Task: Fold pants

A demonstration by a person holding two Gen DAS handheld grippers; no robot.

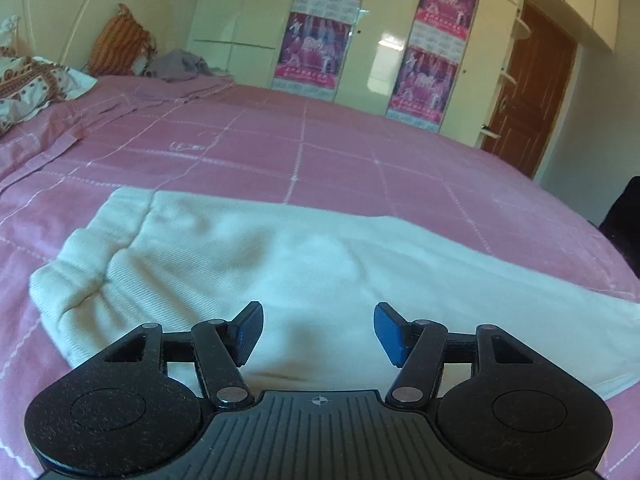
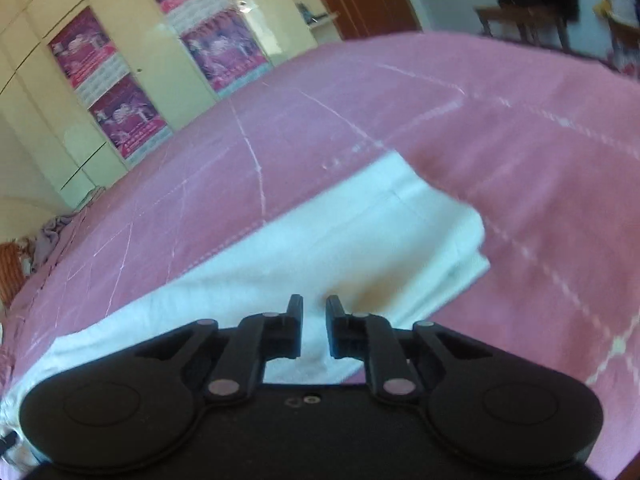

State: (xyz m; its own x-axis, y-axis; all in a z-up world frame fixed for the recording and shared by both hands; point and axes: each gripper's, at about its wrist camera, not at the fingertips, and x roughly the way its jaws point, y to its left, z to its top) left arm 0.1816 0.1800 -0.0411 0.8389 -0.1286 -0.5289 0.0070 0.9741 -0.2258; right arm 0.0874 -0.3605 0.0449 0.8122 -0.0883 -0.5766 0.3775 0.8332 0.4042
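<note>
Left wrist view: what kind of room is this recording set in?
Most likely a home bedroom: a bed under a pink cover, a pillow at its head, and a wall of wardrobe doors with posters.

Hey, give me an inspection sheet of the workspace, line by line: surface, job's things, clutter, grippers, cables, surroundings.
Surface: pink bedspread with white grid stitching, wrinkled at its left side.
Job's things: white fabric pants lying flat lengthwise, elastic waistband at left, hem end at right.
Clutter: patterned white-and-orange bedding, orange striped cushion, crumpled grey cloth, all at the far left.
Grippers: left hand-held gripper open above the pants; right hand-held gripper narrowly open, near the hem end, gripping nothing.
Cables: nothing seen.
Surroundings: cream wardrobe doors with pink posters; brown wooden door.
</note>
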